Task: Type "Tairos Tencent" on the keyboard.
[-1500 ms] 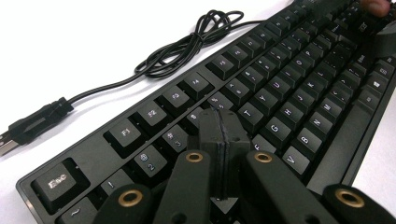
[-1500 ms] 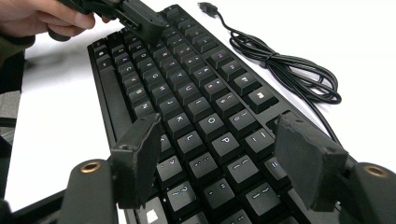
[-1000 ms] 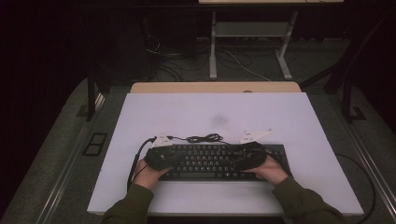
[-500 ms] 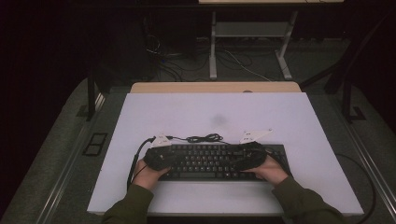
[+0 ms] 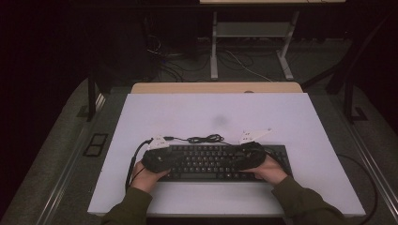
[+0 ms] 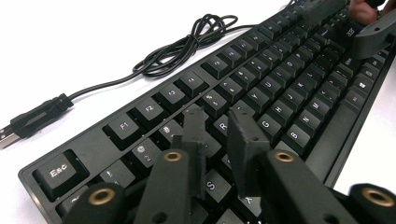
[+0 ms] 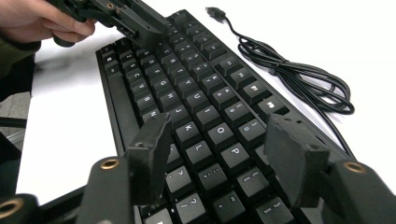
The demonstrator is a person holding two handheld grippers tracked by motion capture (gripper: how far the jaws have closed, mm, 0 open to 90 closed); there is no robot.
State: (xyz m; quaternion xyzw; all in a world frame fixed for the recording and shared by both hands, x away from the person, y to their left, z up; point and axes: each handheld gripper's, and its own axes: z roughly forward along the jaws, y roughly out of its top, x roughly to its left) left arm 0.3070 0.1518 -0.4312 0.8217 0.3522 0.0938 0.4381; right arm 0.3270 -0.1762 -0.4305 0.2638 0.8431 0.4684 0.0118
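Now my left gripper point(image 6: 217, 135) hovers low over the keyboard point(image 5: 213, 161) near its Esc end, jaws nearly closed on nothing — my right gripper point(image 7: 224, 140) hangs spread wide above the opposite end. Beyond the keyboard's far edge lies its coiled cable point(image 5: 202, 138).

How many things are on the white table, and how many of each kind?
Black computer keyboard: 1
Black coiled cable with a USB plug: 1
Black hand-held tongs: 2, the left tongs and the right tongs, both above the keys
Total: 4
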